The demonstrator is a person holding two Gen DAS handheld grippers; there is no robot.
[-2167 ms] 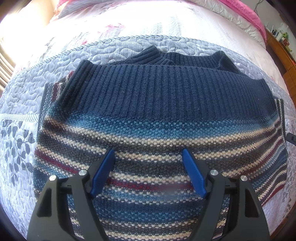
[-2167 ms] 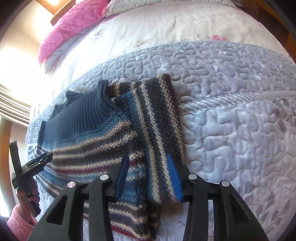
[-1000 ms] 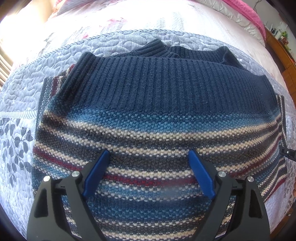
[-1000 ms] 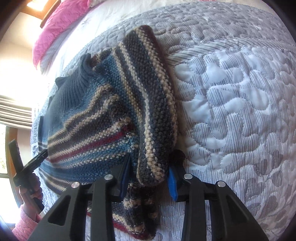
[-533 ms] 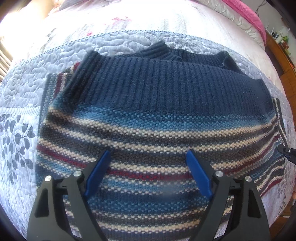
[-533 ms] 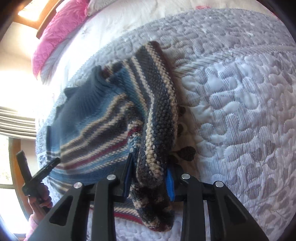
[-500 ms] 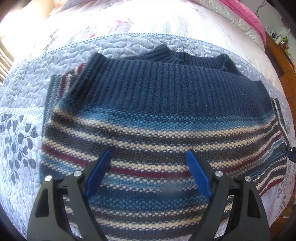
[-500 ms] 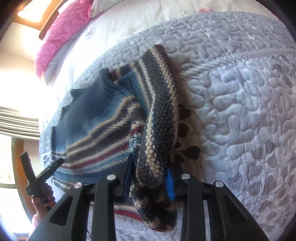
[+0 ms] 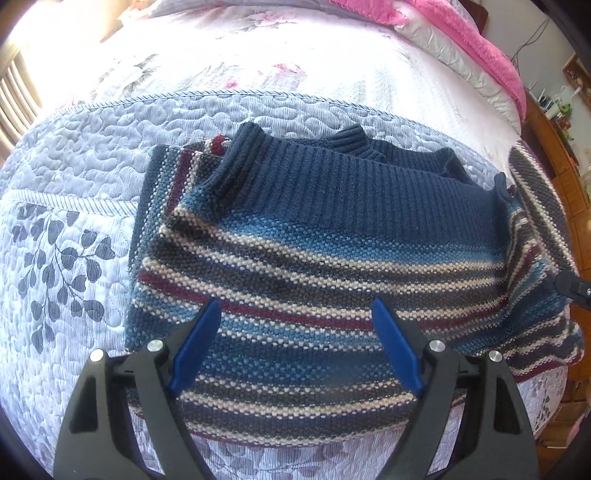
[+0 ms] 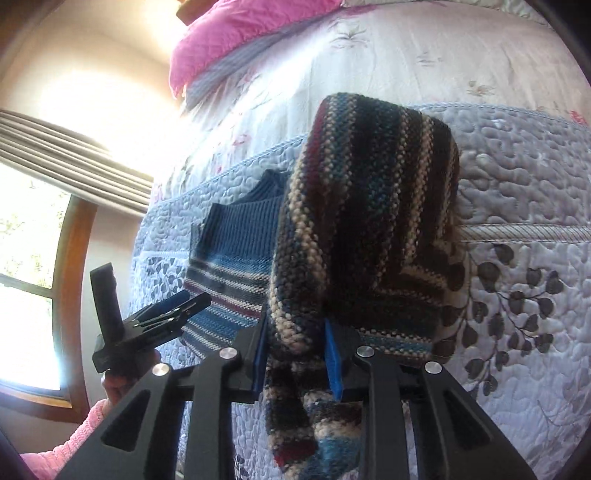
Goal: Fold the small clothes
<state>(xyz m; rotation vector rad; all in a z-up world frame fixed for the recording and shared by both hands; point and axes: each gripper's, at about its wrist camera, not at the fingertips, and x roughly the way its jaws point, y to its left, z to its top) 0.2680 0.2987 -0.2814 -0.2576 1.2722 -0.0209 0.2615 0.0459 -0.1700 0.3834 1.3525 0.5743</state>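
Left wrist view: striped knit sweater (image 9: 325,258) lies spread on the quilted bedspread (image 9: 74,177) of the bed, navy ribbed yoke and collar toward the far side, bands of blue, cream, grey and maroon toward the camera. A striped sleeve is folded in along the sweater's left edge. Left gripper (image 9: 295,343) hangs over the lower stripes, jaws wide apart with nothing between them; whether the tips touch the knit, cannot tell. At the right edge of the frame the other striped sleeve (image 9: 539,206) is lifted clear of the body, and a black tip of the other tool shows just below it. Pink pillow (image 9: 461,33) at the head of the bed.

Right wrist view: right gripper (image 10: 295,354) has its jaws clamped on the sleeve (image 10: 369,221), which is raised off the bedspread (image 10: 517,177) and drapes in a thick fold above and below the blue pads. The sweater's body (image 10: 236,266) lies flat beyond, to the left. The left gripper (image 10: 173,310) shows from the side at its near edge, held by a hand (image 10: 122,376) in a pink sleeve (image 10: 70,446). Window (image 10: 26,280) and curtain (image 10: 66,162) at far left.
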